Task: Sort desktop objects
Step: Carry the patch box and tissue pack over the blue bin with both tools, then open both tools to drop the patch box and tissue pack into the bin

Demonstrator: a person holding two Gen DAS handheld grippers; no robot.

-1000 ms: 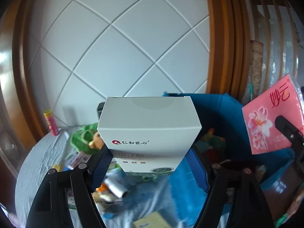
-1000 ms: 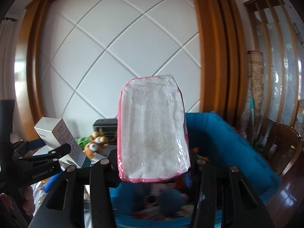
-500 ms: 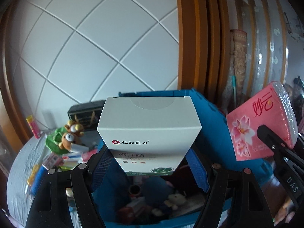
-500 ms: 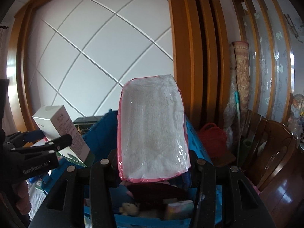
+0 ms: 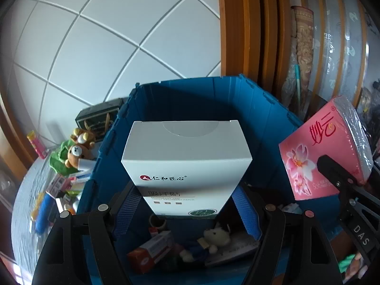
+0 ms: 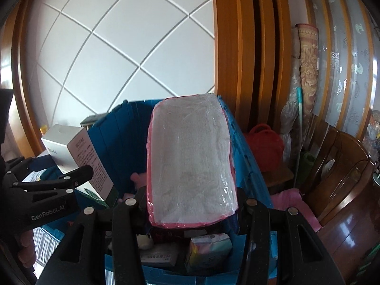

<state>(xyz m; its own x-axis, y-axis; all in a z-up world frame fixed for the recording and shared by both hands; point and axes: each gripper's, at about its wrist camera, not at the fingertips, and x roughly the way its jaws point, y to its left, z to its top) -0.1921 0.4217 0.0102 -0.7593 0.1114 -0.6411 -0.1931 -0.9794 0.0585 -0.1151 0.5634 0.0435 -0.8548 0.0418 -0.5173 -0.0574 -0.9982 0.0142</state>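
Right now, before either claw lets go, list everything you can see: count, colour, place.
white box: one, white with green base, held above the bin
tissue pack: one, pink-edged clear wrap, held above the bin
bin: one, blue, open top, below both held items
white plush: one, inside the bin
red carton: one, inside the bin
bear plushes: two, brown, on the table left of the bin
blue tube: one, on the table's left
red bag: one, on the floor right of the bin
wooden chair: one, brown, far right
left claw: one, black, shut on the white box
right claw: one, black, shut on the tissue pack
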